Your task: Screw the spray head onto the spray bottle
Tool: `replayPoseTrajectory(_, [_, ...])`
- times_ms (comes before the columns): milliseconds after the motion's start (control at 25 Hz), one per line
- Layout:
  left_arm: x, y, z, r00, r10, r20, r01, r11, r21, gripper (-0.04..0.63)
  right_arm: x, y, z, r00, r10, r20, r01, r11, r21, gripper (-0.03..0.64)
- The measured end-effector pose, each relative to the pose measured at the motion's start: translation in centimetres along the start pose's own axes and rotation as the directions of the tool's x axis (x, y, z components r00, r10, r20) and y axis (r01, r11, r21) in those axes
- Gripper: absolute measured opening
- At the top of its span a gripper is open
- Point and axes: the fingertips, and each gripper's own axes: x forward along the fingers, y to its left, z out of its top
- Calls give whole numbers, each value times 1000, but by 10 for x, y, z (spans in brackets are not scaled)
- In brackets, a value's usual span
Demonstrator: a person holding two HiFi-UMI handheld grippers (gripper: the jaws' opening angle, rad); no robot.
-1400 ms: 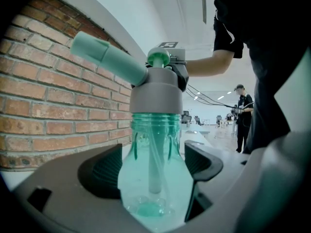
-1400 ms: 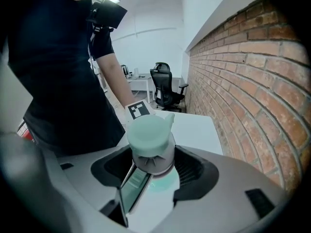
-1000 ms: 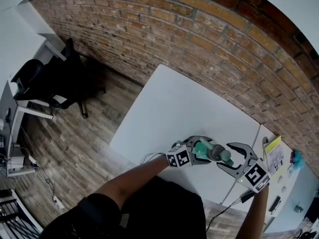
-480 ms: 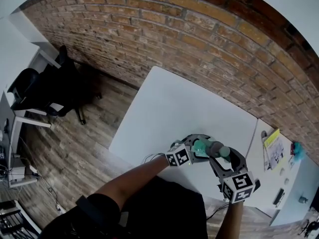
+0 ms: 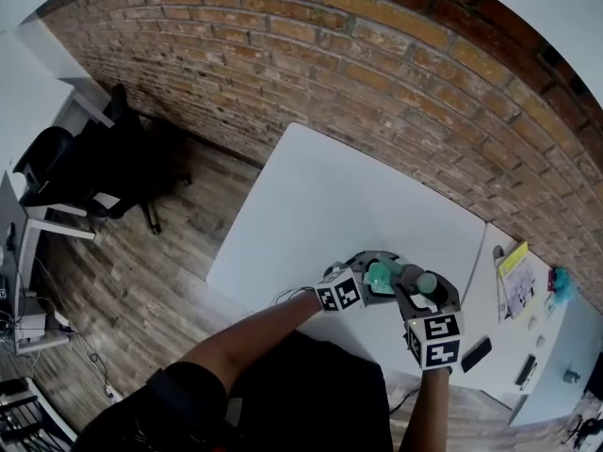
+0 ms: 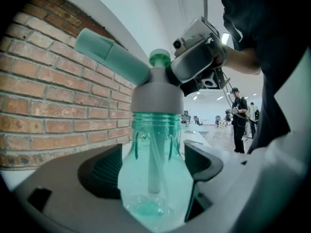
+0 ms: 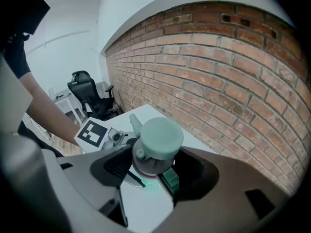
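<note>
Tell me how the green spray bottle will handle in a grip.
Probably light: the spray bottle looks see-through and nearly empty. Likely slippery, with smooth rounded plastic between the pads of the left gripper. Perhaps top-heavy under the spray head.

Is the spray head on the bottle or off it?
On. The grey spray head sits over the neck of the bottle, its tube inside; tightness cannot be told.
</note>
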Motion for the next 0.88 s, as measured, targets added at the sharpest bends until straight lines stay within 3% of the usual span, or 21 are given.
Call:
replayPoseTrajectory(280, [-1,0,0,1000,7,2,-7,1000,3,399,0,1,0,1000,23,15,-23,999,-22,272])
replayPoseTrajectory(560, [-1,1,-2,1000,14,0,-14,1000,9,399,0,3,0,996,90,5,-89,990,-106,270])
replayPoseTrajectory(880, [-1,2,0,1000,16,13,-17,1000,13,399,0,5,0,974,227,-9,-223,945,-238,270])
